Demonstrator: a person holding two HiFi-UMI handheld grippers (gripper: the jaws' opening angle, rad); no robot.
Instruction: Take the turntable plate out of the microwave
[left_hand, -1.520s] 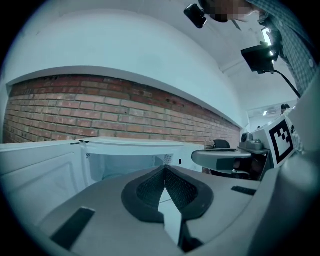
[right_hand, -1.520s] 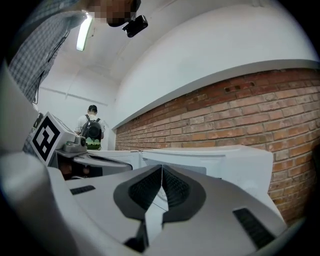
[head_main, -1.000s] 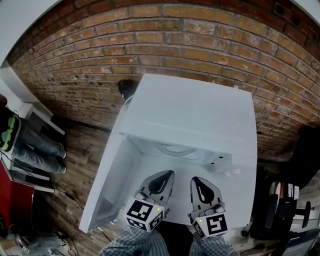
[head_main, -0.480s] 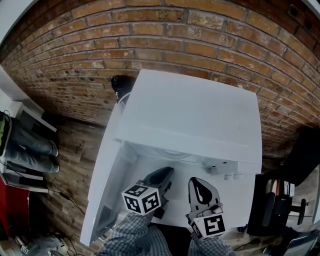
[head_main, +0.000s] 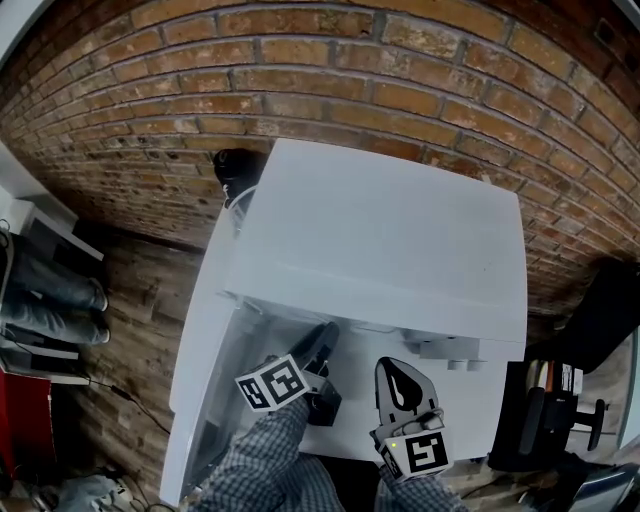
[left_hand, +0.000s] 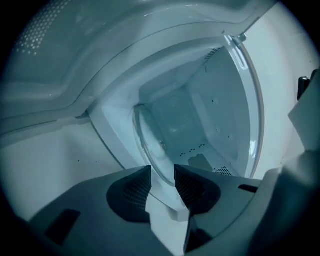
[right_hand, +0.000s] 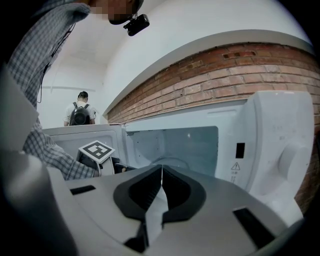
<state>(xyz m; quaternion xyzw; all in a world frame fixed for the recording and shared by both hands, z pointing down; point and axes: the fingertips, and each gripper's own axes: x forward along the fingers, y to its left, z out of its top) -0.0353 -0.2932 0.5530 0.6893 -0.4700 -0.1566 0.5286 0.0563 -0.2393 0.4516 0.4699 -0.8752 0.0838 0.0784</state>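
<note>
A white microwave (head_main: 380, 230) stands with its door (head_main: 200, 350) swung open to the left. Inside the cavity lies the clear glass turntable plate (left_hand: 200, 115), seen tilted because my left gripper (left_hand: 163, 172) is rolled onto its side. Its jaws are opening, and the plate's near rim runs through the gap between them without the pads pressing on it. In the head view the left gripper (head_main: 322, 338) reaches under the microwave's top. My right gripper (head_main: 393, 365) hangs shut and empty in front of the cavity; its own view shows the plate (right_hand: 167, 161) as a faint arc.
A brick wall (head_main: 330, 70) stands behind the microwave, with a black object (head_main: 235, 165) at its back left corner. The control panel with its knob (right_hand: 290, 155) is right of the cavity. A black chair (head_main: 560, 420) stands at the right. A person with a backpack (right_hand: 80, 114) is far off.
My left gripper has dropped and pushed into the cavity, rolled onto its side, and its jaws have parted around the plate's rim. The right gripper shifted slightly and stays shut.
</note>
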